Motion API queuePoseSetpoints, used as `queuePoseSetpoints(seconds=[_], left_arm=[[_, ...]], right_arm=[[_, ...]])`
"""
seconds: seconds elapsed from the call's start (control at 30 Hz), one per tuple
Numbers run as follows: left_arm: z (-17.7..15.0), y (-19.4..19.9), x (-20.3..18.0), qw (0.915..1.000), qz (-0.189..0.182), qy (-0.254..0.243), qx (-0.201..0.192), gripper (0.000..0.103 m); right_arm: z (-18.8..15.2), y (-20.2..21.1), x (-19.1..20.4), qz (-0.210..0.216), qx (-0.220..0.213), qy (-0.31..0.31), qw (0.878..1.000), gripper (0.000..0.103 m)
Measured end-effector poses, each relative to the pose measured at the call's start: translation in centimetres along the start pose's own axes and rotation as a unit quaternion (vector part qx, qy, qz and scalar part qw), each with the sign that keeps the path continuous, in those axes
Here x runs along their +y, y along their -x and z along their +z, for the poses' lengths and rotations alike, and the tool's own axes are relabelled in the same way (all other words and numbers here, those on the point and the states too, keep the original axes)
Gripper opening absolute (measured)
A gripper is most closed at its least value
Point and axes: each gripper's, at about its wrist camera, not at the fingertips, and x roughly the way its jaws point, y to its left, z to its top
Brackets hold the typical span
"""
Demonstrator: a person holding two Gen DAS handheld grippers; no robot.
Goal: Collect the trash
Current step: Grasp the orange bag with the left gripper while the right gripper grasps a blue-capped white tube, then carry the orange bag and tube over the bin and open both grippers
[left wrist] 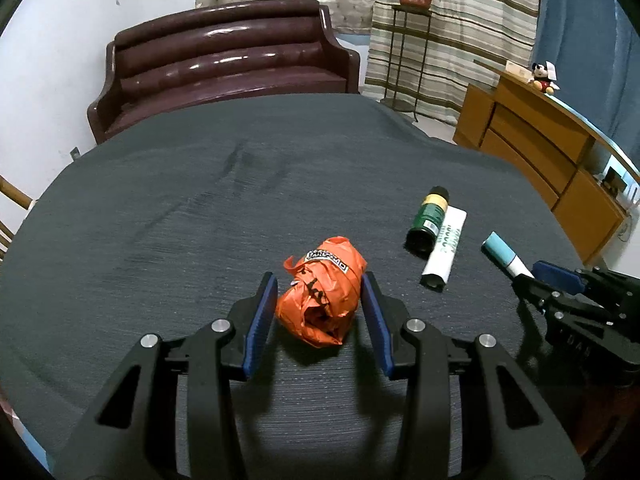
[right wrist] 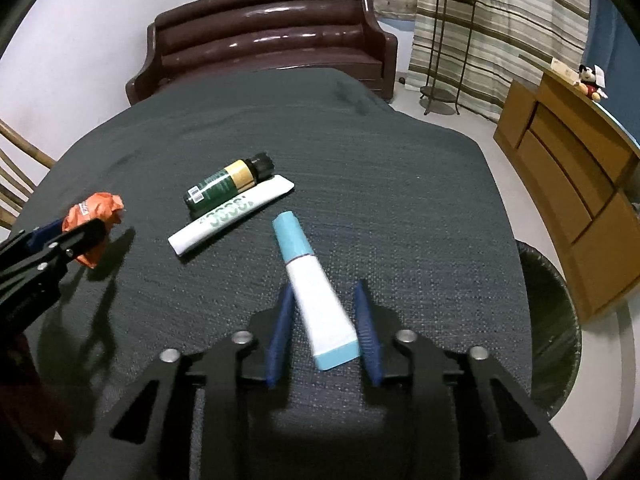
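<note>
A crumpled orange wrapper (left wrist: 320, 296) lies on the dark table between the pads of my left gripper (left wrist: 320, 280), which is open around it with small gaps on both sides. It also shows in the right wrist view (right wrist: 94, 218). A white and light-blue tube (right wrist: 316, 292) lies between the pads of my right gripper (right wrist: 324, 292), which is open around it; its cap shows in the left wrist view (left wrist: 504, 254). A dark green bottle (right wrist: 228, 182) and a white tube with green print (right wrist: 232, 216) lie side by side farther out.
A dark round bin (right wrist: 548, 328) stands on the floor off the table's right edge. A brown sofa (left wrist: 224, 64) is beyond the table's far edge. A wooden cabinet (right wrist: 572, 184) and a plant stand (right wrist: 444, 40) are at the right.
</note>
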Motion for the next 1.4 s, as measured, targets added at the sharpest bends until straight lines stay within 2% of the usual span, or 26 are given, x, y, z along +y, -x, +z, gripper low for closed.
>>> queuePoseSetpoints(seconds=[0.33,0.53,0.93,1.17,1.4], left_arm=[[-0.1,0.1,-1.0,0.9999,-0.012,-0.003,0.001,0.042],[0.1,0.6,-4.0,0.9993,-0.036,-0.012,-0.009,0.042],[1.3,-0.3,-15.1,0.9921,-0.105,-0.064,-0.024,0.042],[2.0,-1.3,-21.2,0.9859,-0.129,-0.102,-0.033,0.042],[1.9,-2.6,-25.8,0.9816,-0.136,-0.131,-0.026,0.042]], right_arm=[[0.3,0.2,-0.5,0.012,-0.013,0.0,1.0,0.02],[0.0,1.6,-2.4,-0.002,-0.038,-0.021,0.999,0.02],[-1.5,5.1,-10.4,-0.073,-0.077,-0.084,0.991,0.02],[-2.5,5.8,-14.7,-0.106,-0.085,-0.112,0.984,0.02],[-2.7,5.9,-17.4,-0.116,-0.089,-0.128,0.981,0.02]])
